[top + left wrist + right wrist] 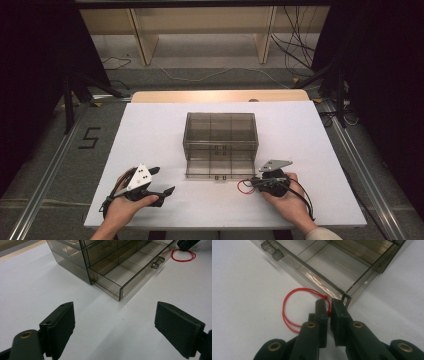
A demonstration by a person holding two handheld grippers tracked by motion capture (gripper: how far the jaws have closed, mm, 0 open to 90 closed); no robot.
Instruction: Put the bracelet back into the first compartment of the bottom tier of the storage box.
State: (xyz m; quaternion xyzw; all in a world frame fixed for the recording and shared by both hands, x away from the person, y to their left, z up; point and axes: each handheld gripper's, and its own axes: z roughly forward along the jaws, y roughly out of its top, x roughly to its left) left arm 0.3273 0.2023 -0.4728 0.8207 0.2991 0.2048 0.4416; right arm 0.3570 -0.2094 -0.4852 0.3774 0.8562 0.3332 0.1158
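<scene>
Fingers of the right gripper are clenched on a red string loop, pinching it close to its knot; the rest of the loop lies flat on the white surface, just beside the near right corner of the open drawer. The left gripper stands released, its fingers wide apart over bare surface at the near left, holding nothing. The step in hand is judged to be the pick-up of the loop, with the grip apparently made. The next move would call for a lift clear of the drawer's front wall and a carry over one of its compartments, likely in the bottom drawer pulled out of the smoky clear cabinet. How firmly the thin string sits between the pads cannot be confirmed. Compartment dividers are hard to read through the tinted plastic, and the upper drawers' contents cannot be made out.
</scene>
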